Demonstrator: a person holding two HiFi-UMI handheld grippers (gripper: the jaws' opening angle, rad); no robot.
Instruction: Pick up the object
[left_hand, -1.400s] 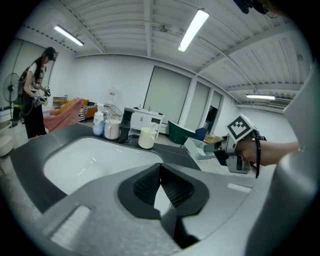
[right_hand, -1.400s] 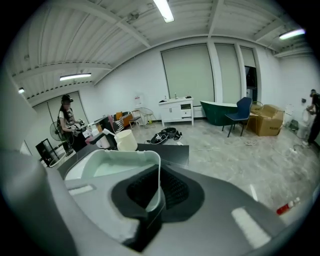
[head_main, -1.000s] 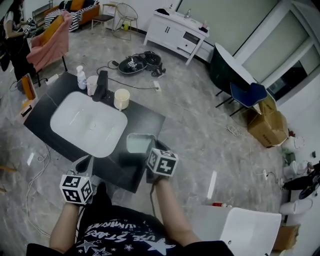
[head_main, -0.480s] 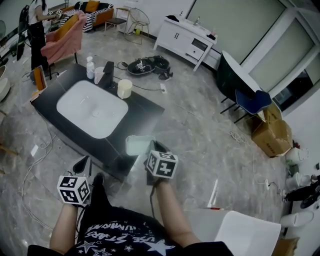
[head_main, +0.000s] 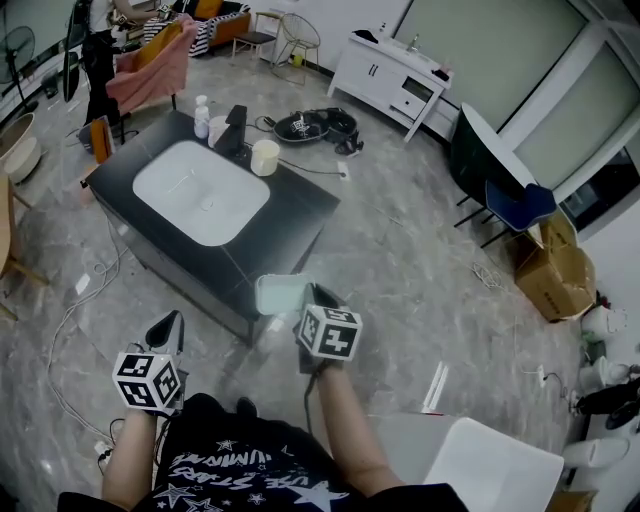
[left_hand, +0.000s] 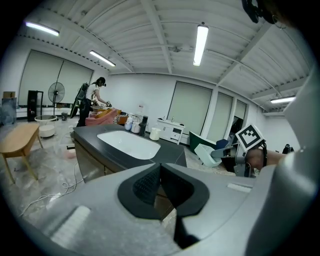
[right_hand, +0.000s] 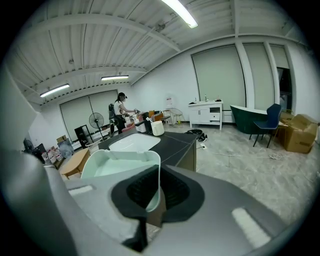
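1. Pale green tub (head_main: 278, 293) hangs in the air beside the near corner of the black vanity counter (head_main: 300, 215).
2. Right gripper (head_main: 308, 298) has its jaws clamped tight on the tub's side wall.
3. Left gripper (head_main: 172, 325) is closed, holding nothing.

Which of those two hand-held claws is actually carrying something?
The right gripper: its jaws pinch the wall of a pale green tub. The left gripper has its jaws together, with nothing between them.
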